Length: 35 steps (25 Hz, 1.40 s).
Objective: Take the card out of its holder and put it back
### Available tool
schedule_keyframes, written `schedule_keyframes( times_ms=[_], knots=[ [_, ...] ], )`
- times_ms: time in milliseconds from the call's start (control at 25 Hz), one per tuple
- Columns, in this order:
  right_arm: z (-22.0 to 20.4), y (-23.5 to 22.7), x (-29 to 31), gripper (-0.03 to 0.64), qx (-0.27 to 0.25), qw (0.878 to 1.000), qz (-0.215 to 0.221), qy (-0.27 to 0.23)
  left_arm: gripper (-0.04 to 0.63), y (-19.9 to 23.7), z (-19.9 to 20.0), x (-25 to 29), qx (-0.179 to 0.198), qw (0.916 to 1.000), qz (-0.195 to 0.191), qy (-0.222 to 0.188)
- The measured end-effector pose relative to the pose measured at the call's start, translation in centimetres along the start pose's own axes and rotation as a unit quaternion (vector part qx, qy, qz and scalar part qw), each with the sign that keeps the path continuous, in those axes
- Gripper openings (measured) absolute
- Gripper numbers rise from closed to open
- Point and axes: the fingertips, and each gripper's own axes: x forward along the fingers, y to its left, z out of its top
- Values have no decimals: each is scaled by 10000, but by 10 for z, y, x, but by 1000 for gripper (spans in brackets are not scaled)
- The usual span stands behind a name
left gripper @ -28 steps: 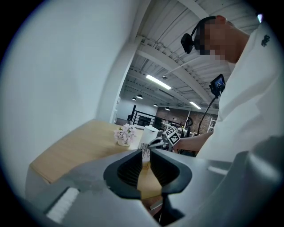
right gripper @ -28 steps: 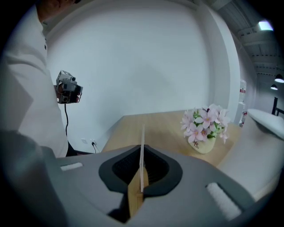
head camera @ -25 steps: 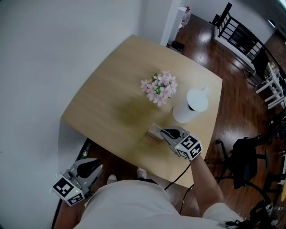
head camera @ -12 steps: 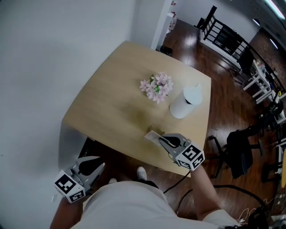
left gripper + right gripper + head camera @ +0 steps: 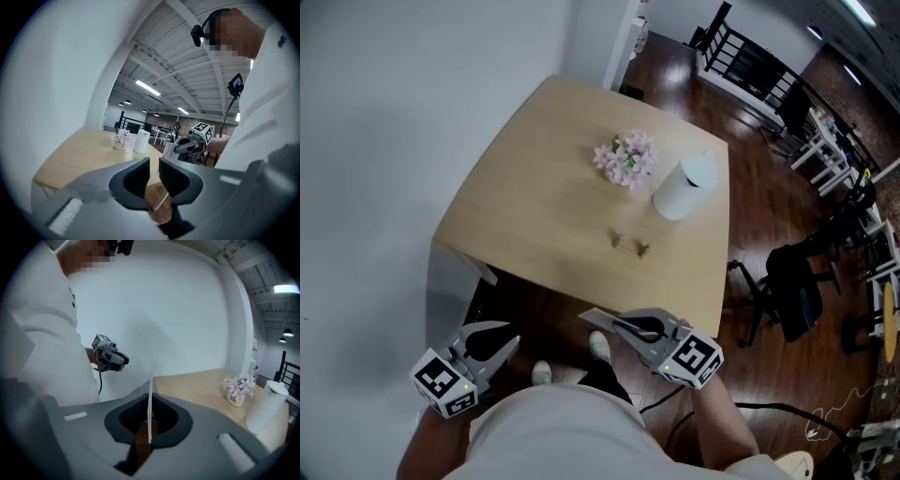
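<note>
My right gripper (image 5: 617, 325) is shut on the white card (image 5: 592, 317) and holds it in the air off the table's near edge, in front of my body. In the right gripper view the card (image 5: 150, 405) stands edge-on between the closed jaws. The small card holder (image 5: 630, 246) sits empty on the wooden table (image 5: 544, 206), near its front edge. My left gripper (image 5: 499, 337) hangs low at the left, beside the table, with a narrow gap between its jaws and nothing in them. In the left gripper view the right gripper (image 5: 180, 146) shows ahead with the card.
A small pot of pink flowers (image 5: 625, 159) and a white cylinder (image 5: 682, 192) stand at the table's far side. A white wall runs along the left. A dark chair (image 5: 787, 281) stands on the wooden floor to the right.
My right gripper has drawn back from the table toward my body with the card in it. The holder is left empty on the table. The left gripper has barely moved.
</note>
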Motion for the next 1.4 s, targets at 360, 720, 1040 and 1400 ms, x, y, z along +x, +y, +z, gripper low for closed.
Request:
schedule_keyframes(
  times_ms=[360,720,1040,1400],
  knots=[
    [-3,29,-6,20,113,9999,-90,-24,38,2,-8,-5,-51,9998,-151,-110],
    [-9,-41,-22,20,154,9993,-329,-128,84,2,0,16,-27,9998,-65,-190],
    [-27,-144,-34,20,160,9994,-300,-47,92,2,24,60,-115,9987,354,-344],
    [-59,-243,-17,20,72,9998,-157,105,92,1,32,102,-173,9942,1014,-311]
  ],
)
